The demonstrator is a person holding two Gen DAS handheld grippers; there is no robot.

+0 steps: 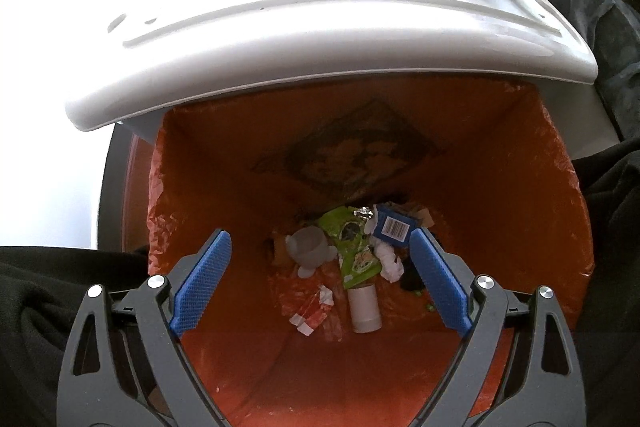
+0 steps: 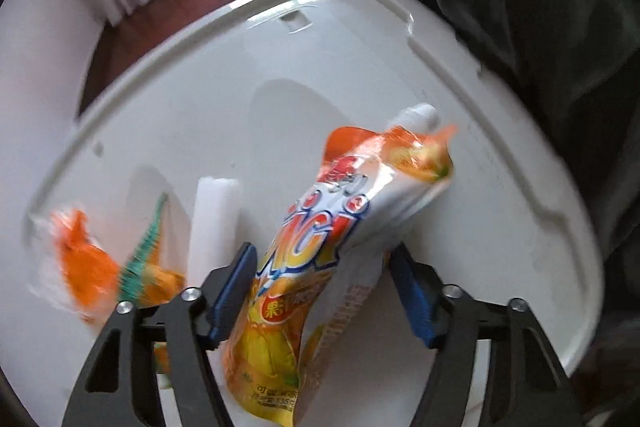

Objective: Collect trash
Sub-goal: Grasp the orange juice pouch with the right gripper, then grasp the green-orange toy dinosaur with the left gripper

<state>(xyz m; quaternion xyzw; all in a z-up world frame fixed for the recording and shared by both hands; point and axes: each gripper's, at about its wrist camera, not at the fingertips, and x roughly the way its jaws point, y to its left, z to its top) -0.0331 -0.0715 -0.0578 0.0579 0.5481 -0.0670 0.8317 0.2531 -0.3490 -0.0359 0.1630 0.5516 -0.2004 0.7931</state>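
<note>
The right gripper stands half-spread around the orange juice pouch lying on the white tray; whether both pads press it I cannot tell. The left gripper hangs spread over the bin beside that tray.

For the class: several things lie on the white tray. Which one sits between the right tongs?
The orange drink pouch with the white spout; the toy dinosaur and white block lie off to its side, outside the tongs.

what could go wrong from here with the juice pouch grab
The right gripper straddles the orange pouch, but the right pad looks clear of it, so a lift may slip. The toy dinosaur beside it isn't trash and could get knocked. The bin sits below the tray edge.
</note>
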